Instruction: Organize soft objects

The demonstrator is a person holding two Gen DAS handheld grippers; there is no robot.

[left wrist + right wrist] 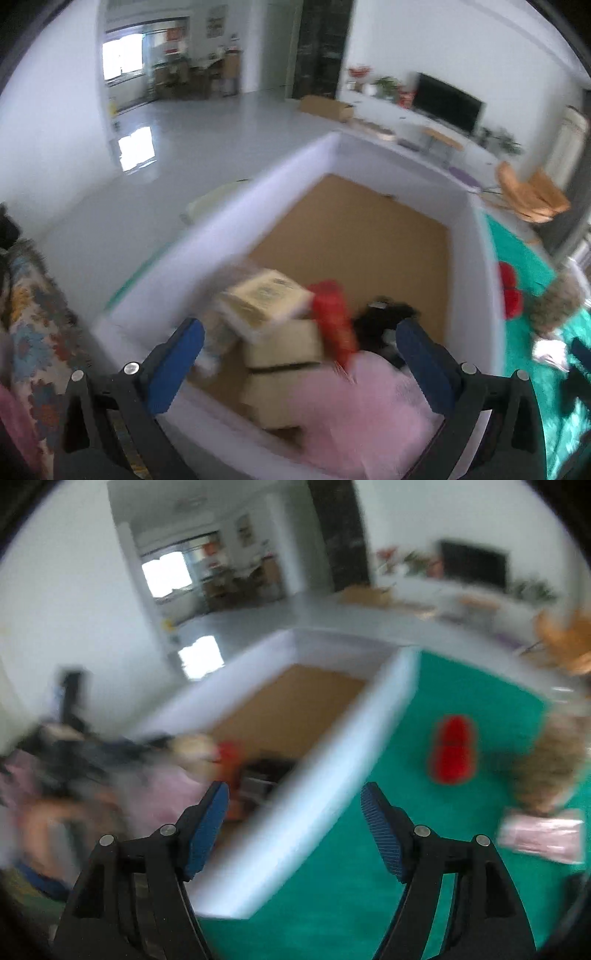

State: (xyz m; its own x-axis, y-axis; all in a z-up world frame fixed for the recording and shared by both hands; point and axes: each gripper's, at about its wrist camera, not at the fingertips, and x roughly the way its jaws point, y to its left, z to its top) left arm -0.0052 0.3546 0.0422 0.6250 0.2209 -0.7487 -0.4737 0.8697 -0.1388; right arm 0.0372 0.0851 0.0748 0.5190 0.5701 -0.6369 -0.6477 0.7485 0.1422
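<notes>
Soft pink fabric bundle (pixel 354 410) lying in the near corner of the white-walled, cardboard-floored box (pixel 476 236), below the left gripper (pixel 299 365), jaws released wide, nothing between. Beside it: beige packets (pixel 266 299), red pouch (pixel 332 321), black item (pixel 384 317). Right gripper (pixel 295 830), jaws apart and empty, straddles the box's wall above the green mat (pixel 461 686), which bears red soft objects (pixel 452 751).

A home living room: television (pixel 448 101) on a low white cabinet (pixel 402 120).
</notes>
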